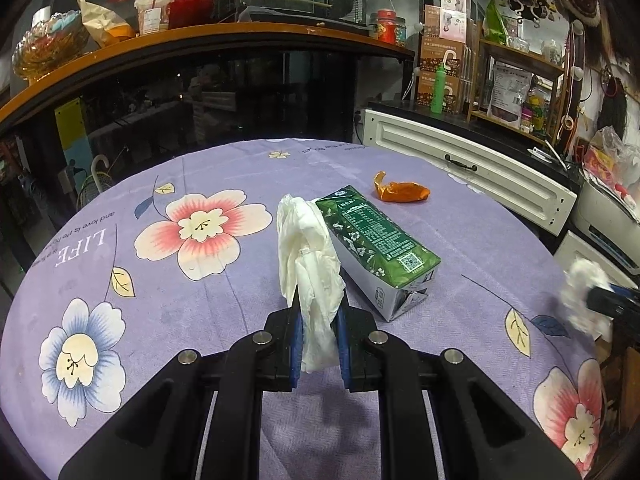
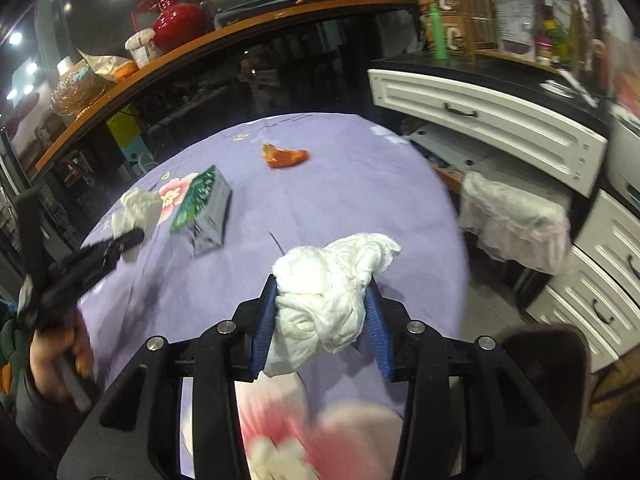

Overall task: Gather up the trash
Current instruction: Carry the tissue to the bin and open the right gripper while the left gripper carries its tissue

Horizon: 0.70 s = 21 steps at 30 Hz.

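L gripper is pinched nearly shut on a white plastic bag, which stands up between its fingers, prob. kept ready for the trash. R gripper, about half open, clamps a crumpled tissue wad between its pads. Green carton lies just beyond the L fingertips; orange wrapper further out on the tablecloth, both uncollected.

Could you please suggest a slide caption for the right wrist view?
Right gripper holds crumpled white tissue above the purple floral tablecloth; green carton and orange wrapper remain.
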Each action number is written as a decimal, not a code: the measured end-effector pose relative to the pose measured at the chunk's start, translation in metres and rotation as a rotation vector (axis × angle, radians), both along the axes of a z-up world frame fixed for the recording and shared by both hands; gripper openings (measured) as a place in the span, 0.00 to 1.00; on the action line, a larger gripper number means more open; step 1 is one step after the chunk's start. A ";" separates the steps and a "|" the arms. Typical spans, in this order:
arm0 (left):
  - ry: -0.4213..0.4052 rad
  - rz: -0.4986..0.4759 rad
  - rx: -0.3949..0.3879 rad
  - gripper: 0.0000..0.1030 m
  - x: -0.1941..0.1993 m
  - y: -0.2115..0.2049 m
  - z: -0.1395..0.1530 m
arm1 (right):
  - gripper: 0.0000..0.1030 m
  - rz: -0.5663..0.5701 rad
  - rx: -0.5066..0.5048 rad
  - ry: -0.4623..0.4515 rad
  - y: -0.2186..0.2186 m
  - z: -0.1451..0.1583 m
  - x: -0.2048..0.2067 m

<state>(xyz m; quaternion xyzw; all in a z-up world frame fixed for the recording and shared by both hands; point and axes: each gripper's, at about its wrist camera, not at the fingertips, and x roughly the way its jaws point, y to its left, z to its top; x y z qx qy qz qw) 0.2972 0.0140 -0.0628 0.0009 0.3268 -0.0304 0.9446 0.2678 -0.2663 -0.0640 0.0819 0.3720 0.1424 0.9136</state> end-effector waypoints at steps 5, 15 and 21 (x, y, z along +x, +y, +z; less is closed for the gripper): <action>0.005 0.003 -0.004 0.14 -0.001 -0.005 0.000 | 0.41 -0.054 0.000 -0.001 -0.041 -0.005 -0.044; -0.038 -0.113 -0.023 0.14 -0.039 -0.056 0.026 | 0.41 -0.118 -0.056 -0.050 -0.081 -0.012 -0.112; -0.071 -0.240 -0.035 0.14 -0.073 -0.104 0.039 | 0.41 -0.139 -0.089 -0.085 -0.094 -0.013 -0.145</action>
